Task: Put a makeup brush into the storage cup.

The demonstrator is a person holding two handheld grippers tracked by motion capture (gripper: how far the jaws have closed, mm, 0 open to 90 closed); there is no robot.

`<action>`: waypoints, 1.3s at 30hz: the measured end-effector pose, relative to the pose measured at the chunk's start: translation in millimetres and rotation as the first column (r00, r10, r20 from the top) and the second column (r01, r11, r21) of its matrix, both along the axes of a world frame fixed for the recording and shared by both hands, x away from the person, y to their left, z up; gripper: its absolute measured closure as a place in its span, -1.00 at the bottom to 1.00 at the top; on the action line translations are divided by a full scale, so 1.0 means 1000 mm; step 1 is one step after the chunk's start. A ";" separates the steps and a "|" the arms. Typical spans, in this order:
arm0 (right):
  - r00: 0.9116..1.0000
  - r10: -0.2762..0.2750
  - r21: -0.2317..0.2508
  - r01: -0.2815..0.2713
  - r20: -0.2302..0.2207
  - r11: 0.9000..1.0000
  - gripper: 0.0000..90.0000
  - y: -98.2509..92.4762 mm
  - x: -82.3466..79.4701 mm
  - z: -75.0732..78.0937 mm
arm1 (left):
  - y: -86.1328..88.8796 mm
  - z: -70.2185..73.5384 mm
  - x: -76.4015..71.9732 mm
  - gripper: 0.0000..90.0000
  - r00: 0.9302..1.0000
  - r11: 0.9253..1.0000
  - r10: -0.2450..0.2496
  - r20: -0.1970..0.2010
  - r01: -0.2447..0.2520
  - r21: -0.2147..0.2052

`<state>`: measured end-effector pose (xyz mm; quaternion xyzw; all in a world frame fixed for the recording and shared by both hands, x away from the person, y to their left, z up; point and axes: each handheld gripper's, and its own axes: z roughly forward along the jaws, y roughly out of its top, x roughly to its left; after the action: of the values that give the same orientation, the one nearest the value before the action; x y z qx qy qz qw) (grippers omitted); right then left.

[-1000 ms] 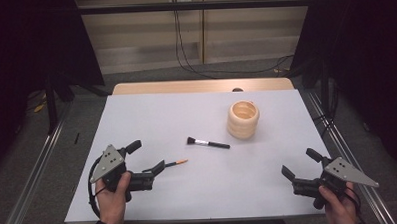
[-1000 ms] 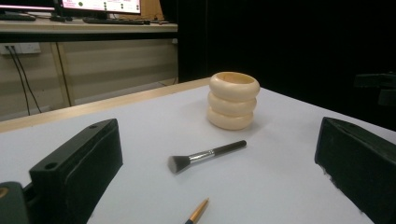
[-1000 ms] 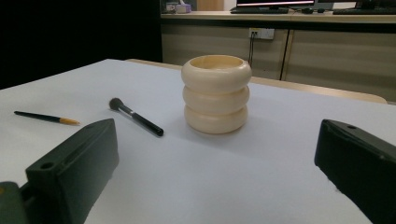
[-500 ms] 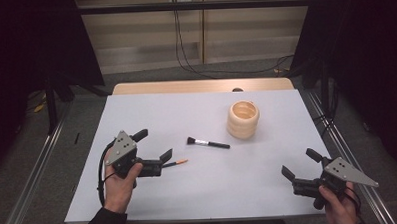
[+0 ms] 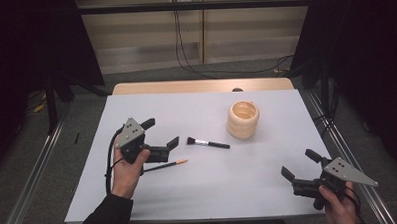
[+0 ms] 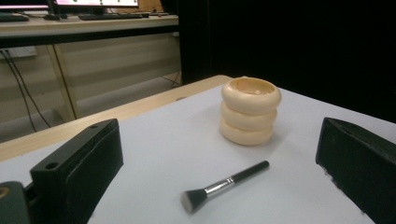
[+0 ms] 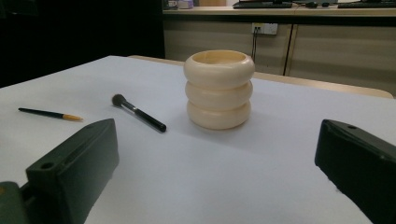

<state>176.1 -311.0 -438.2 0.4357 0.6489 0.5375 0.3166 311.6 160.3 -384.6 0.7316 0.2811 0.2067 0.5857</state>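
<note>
A black-handled makeup brush lies flat at the middle of the white table. A thin brush with an orange tip lies just nearer me and to the left. A cream ribbed holder stands upright to the right of the makeup brush. My left gripper hovers open just left of the makeup brush and above the thin brush's handle. Its own view looks between the jaws at the makeup brush and the holder. My right gripper stays open and empty near the front right corner, facing the holder.
A strip of bare wood runs along the table's far edge. Metal rails flank both sides, and cables hang down behind. A dark curtain closes off the right.
My left gripper has moved forward and to the right, from the front left area to beside the makeup brush. The right gripper and the objects have stayed put.
</note>
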 end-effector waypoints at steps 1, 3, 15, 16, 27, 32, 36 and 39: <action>1.000 0.000 0.000 0.000 0.000 1.000 -1.00 0.000 0.000 0.000 | 0.000 0.000 0.000 -0.99 1.000 1.000 0.000 0.000 0.000 0.000; 1.000 0.000 0.001 0.000 0.000 1.000 -1.00 0.000 0.000 0.000 | -0.002 0.001 0.005 -0.99 1.000 1.000 -0.008 -0.005 0.008 -0.002; 1.000 -0.014 0.010 0.014 -0.006 1.000 -1.00 -0.001 0.000 0.000 | -0.001 0.010 0.027 -0.98 1.000 1.000 0.015 -0.027 -0.015 -0.016; 1.000 -0.012 0.016 0.012 -0.012 1.000 -1.00 -0.001 0.000 0.000 | -0.001 0.009 0.030 -0.98 0.999 1.000 0.021 -0.028 -0.021 -0.018; 1.000 -0.007 0.014 0.007 -0.010 1.000 -1.00 0.000 0.000 0.000 | -0.005 0.009 0.041 -0.97 0.996 0.998 0.047 -0.074 -0.043 0.054; 1.000 -0.021 0.018 0.021 -0.019 1.000 -1.00 0.000 0.000 -0.001 | -0.010 0.010 0.041 -0.95 0.994 0.995 0.026 -0.104 -0.015 0.103; 1.000 -0.017 0.015 0.017 -0.017 1.000 -1.00 -0.001 0.000 0.000 | -0.012 0.011 0.044 -0.94 0.988 0.992 0.001 -0.156 0.019 0.128; 1.000 -0.014 0.009 0.014 -0.015 1.000 -1.00 0.000 0.000 -0.001 | -0.013 0.011 0.047 -0.89 0.976 0.984 0.004 -0.217 0.035 0.175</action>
<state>175.8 -311.4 -438.8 0.4458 0.6458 0.5347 0.3135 358.1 147.2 -373.3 0.8015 0.3177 0.1453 0.4854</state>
